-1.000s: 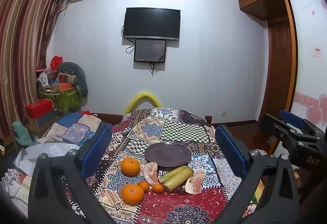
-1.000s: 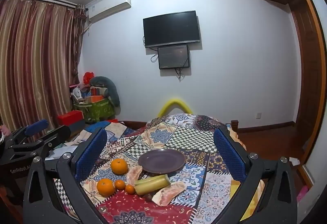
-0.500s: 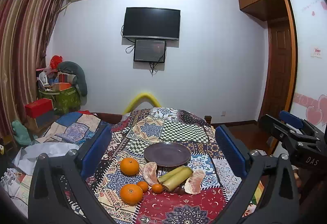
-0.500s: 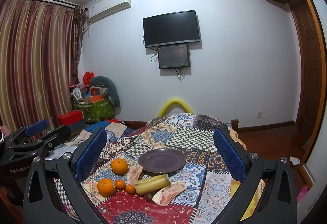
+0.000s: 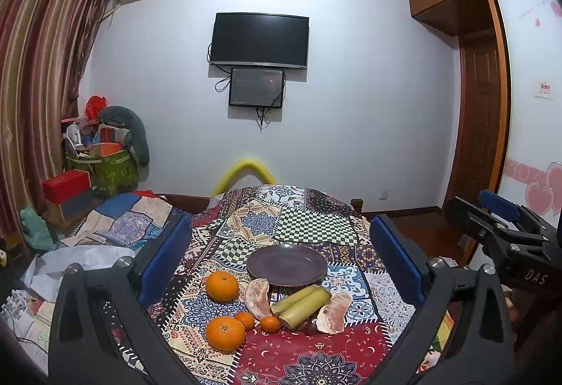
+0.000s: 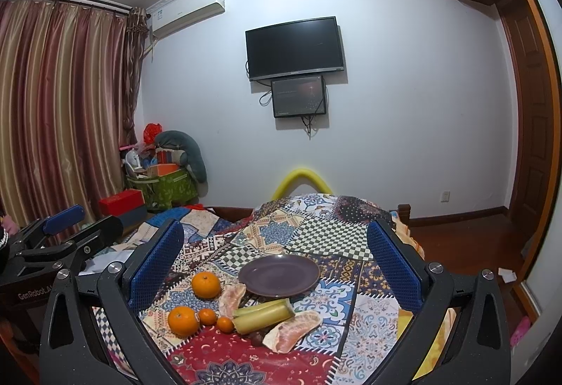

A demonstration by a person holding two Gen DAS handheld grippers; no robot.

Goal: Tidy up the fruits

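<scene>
An empty dark purple plate [image 5: 286,265] [image 6: 278,274] sits on a patchwork cloth. In front of it lie two large oranges [image 5: 221,285] [image 5: 225,332], two small tangerines [image 5: 244,320] [image 5: 269,323], two peeled pomelo segments [image 5: 258,297] [image 5: 334,311], two yellow-green cane pieces [image 5: 305,305] and dark grapes [image 5: 307,327]. My left gripper [image 5: 279,260] is open and empty, held above and short of the fruit. My right gripper [image 6: 274,265] is open and empty too, likewise back from the fruit. Each gripper shows at the other view's edge.
The patchwork-covered table [image 5: 309,220] ends at a yellow foam-padded far edge [image 5: 246,167]. A second quilted surface with white paper [image 5: 70,258] lies left. Boxes and bags [image 5: 105,160] pile in the left corner by the curtain. A TV [image 5: 260,40] hangs on the far wall.
Both views have barely shifted. The fruit and plate stay in place and both grippers stay open.
</scene>
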